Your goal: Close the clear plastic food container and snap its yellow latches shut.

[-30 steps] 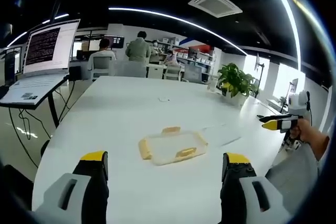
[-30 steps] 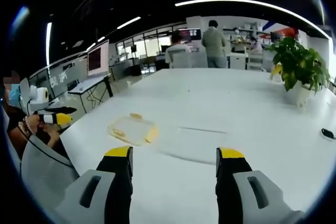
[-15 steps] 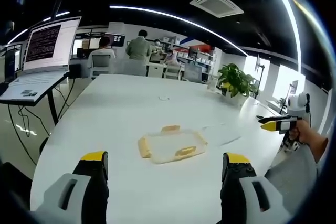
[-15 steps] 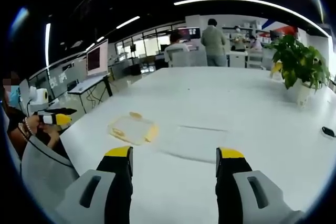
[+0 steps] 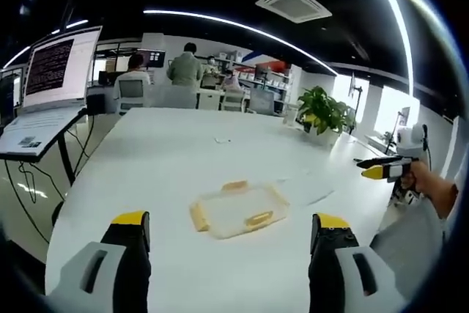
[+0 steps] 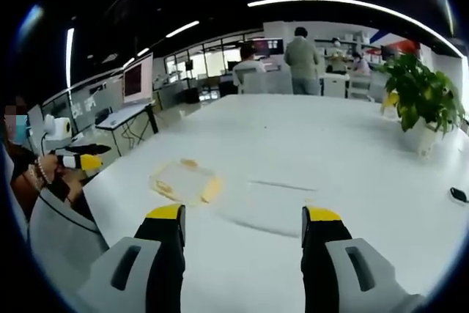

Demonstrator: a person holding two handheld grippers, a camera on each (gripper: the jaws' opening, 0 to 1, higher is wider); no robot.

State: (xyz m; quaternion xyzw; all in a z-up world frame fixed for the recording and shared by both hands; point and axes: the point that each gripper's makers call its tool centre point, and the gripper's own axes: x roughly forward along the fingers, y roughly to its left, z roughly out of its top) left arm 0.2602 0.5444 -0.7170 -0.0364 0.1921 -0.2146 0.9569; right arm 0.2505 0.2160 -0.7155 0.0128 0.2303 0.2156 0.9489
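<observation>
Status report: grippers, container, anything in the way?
Left gripper and right gripper open, holding nothing. Container on the table, untouched, clear lid lying beside it. Nothing in the way.

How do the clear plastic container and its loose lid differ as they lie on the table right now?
The container carries yellow latches on its sides; the lid looks plain and clear, with no yellow. The container has raised walls, while the lid lies as a flat sheet. In the right gripper view the container lies left of the lid, apart from it. Both are clear and rest on the white table, untouched by either gripper.
</observation>
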